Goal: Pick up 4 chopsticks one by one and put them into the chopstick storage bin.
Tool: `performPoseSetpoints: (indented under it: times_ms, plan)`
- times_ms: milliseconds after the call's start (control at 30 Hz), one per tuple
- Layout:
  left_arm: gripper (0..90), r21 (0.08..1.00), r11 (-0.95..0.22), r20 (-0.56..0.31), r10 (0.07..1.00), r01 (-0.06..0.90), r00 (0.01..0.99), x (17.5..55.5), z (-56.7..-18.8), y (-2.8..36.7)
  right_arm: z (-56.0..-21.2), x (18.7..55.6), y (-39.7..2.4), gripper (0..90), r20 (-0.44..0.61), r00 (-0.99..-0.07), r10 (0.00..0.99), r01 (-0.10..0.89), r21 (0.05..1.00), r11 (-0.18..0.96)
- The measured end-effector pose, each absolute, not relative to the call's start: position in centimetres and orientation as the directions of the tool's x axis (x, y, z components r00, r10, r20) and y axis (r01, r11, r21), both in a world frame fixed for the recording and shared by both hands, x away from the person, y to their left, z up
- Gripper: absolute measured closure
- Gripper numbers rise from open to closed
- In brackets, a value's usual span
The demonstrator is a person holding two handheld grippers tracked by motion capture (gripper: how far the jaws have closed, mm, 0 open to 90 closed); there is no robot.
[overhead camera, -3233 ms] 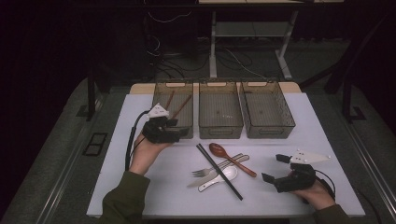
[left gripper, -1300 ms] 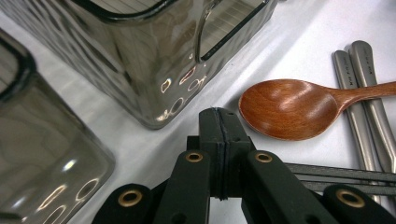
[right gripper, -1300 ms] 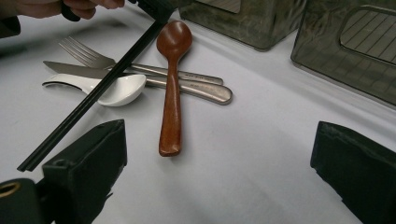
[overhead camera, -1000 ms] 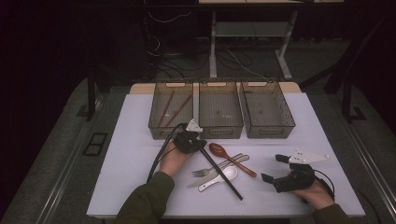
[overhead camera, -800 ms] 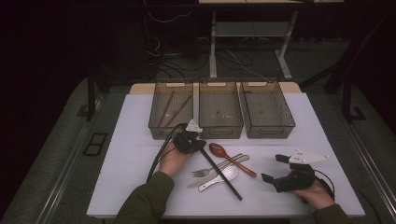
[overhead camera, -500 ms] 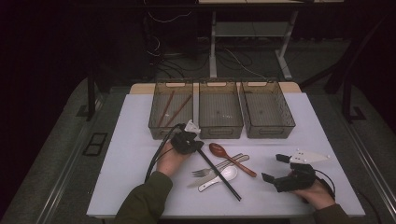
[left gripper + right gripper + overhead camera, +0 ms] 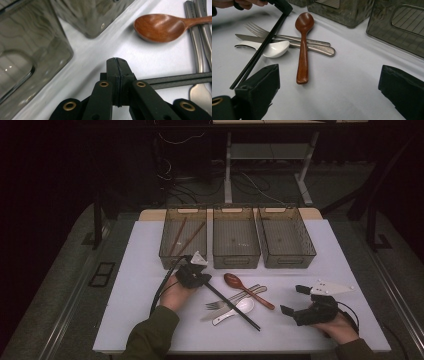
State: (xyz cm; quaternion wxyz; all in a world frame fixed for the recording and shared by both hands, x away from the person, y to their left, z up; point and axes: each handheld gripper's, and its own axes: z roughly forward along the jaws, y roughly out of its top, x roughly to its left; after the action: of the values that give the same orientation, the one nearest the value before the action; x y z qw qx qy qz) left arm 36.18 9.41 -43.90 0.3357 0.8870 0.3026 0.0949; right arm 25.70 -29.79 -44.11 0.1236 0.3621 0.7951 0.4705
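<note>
A white counter is sitting in a dark room with three smoky bins along its far edge, where the left gripper is clenching its fingers on black chopsticks lying mid-counter across the cutlery, while the right gripper is resting released over bare surface near the right edge.

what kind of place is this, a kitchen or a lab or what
Probably a lab or recording workspace, not a kitchen: a white table in a dark room, three clear bins, and cables on the floor behind.
</note>
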Motion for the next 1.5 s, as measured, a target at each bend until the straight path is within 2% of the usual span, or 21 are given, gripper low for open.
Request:
performPoseSetpoints:
  times_ms: [1200,1400,1500]
  plan:
    - [88.3,0.615,-0.586,-0.065,0.628,0.527,0.775,33.3,-43.4,13.6,-44.1,25.8,-29.7,3.2,0.143,-0.709,0.691,0.458,0.838,0.297]
    - [82.7,0.641,-0.575,-0.064,0.620,0.509,0.782,33.4,-42.9,13.7,-44.1,25.8,-29.7,3.2,0.144,-0.710,0.689,0.457,0.839,0.296]
    - [75.4,0.655,-0.575,-0.072,0.599,0.491,0.798,33.3,-42.4,13.3,-44.1,25.8,-29.6,3.2,0.143,-0.711,0.689,0.457,0.838,0.298]
